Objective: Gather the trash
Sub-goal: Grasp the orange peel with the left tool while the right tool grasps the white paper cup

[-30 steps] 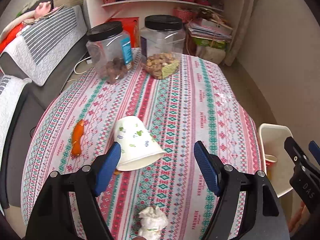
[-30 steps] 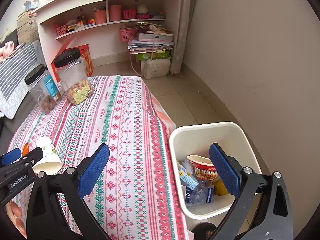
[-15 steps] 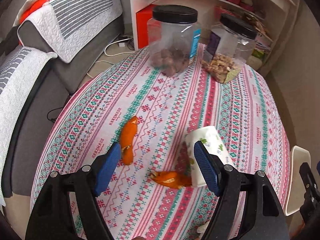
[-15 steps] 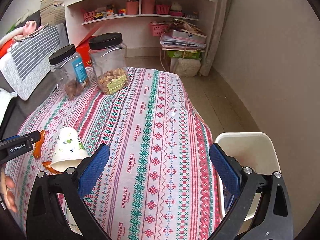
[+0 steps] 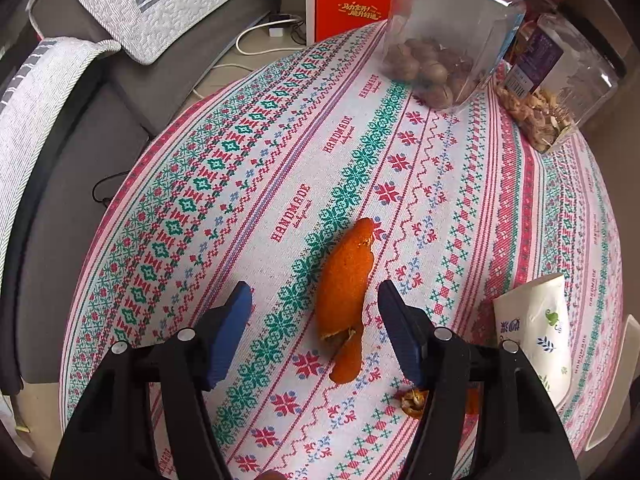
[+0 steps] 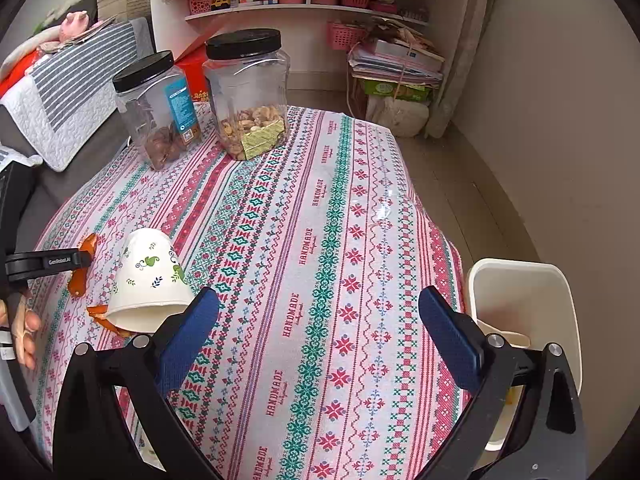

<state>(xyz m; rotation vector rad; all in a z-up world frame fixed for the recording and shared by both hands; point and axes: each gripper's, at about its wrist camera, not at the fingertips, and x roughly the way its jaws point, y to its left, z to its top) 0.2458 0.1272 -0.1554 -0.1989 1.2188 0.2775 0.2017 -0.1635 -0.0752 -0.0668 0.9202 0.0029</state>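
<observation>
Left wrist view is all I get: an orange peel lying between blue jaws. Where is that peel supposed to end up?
Observer: A white bin stands on the floor beside the table's right edge.
Operator: Is the other tool carrying anything?
Observer: No. The right gripper is open over the tablecloth, with nothing between its jaws.
Operator: Any trash hiding from me?
Observer: A second peel piece pokes out at the rim of the tipped paper cup.

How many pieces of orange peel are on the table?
2: a long peel between the closing left gripper's fingers, a smaller peel beside the tipped paper cup. Others may be hidden.
</observation>
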